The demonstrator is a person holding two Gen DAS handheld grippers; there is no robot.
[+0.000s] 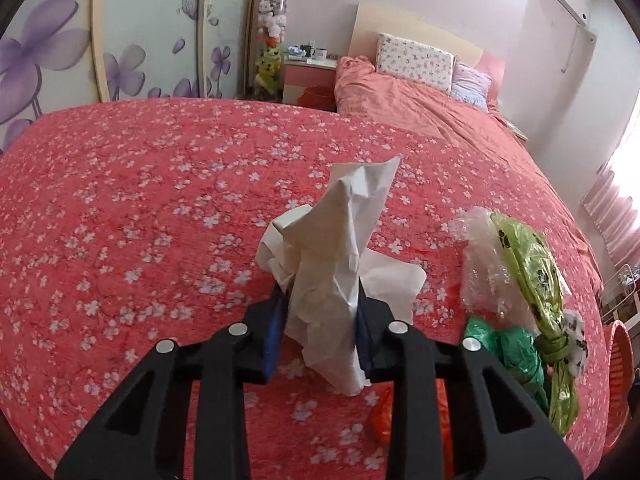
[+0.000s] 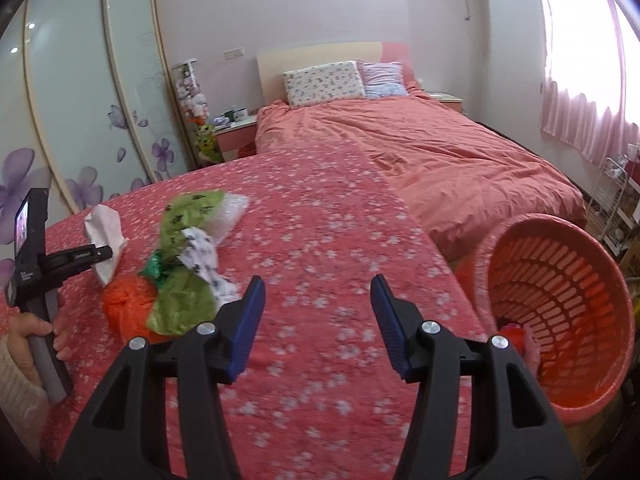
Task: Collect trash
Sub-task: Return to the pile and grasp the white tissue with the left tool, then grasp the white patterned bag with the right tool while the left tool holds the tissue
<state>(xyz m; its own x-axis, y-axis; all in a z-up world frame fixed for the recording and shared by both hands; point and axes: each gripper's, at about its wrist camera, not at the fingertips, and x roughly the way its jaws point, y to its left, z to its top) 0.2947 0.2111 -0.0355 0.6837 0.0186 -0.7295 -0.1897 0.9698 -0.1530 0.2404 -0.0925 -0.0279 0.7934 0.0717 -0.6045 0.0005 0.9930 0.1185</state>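
Observation:
My left gripper is shut on a crumpled white paper and holds it just above the red flowered tablecloth; it also shows in the right wrist view with the paper. A pile of bags lies to its right: green patterned bag, clear plastic, dark green bag, orange bag. The same pile shows in the right wrist view. My right gripper is open and empty above the cloth. An orange slatted basket stands at the right, with something red inside.
A bed with a pink cover and pillows lies beyond the table. A wardrobe with purple flowers stands at the left. A nightstand is by the bed. A wire rack stands at the right under the window.

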